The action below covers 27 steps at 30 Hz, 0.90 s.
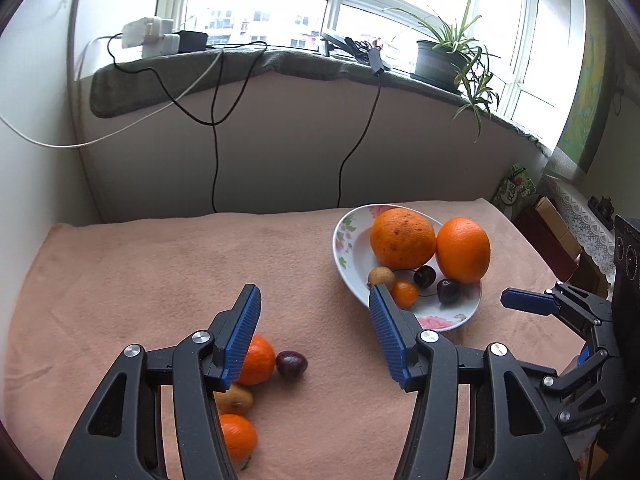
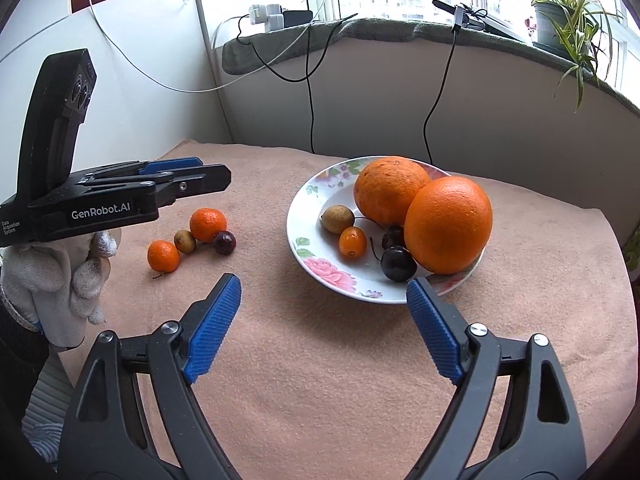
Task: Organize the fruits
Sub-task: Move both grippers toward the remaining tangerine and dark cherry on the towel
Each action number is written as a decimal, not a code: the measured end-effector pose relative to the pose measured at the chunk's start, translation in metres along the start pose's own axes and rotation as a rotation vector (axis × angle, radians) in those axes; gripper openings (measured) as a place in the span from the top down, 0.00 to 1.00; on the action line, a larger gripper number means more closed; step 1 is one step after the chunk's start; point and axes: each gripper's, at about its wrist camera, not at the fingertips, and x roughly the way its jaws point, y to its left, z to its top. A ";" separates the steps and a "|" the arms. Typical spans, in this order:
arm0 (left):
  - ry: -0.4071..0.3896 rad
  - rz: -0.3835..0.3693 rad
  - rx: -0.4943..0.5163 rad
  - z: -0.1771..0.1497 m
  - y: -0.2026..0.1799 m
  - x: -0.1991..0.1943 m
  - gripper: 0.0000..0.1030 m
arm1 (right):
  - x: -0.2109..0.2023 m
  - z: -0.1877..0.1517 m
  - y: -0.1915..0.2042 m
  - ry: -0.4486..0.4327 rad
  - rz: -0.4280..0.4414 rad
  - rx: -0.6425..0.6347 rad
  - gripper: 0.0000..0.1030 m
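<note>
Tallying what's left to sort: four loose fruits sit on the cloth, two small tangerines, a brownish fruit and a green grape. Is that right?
Nearly. The fourth loose fruit is a dark cherry, not a green grape. The right wrist view shows it beside the two small tangerines and the brownish fruit on the cloth.

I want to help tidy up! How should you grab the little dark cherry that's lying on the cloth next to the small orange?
Pinch the cherry across its round middle, coming from above. One side touches the mandarin, so set the pads on its free sides, along the gap. The left tool is nearer and stands open and empty.
</note>
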 end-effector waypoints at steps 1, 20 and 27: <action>-0.003 0.009 -0.006 -0.003 0.006 -0.005 0.46 | 0.000 0.000 0.001 0.000 0.006 0.000 0.15; 0.037 0.057 -0.132 -0.076 0.060 -0.053 0.46 | 0.021 0.004 0.044 0.019 0.120 -0.068 0.15; 0.057 0.030 -0.134 -0.082 0.058 -0.045 0.46 | 0.042 0.011 0.059 0.042 0.168 -0.074 0.15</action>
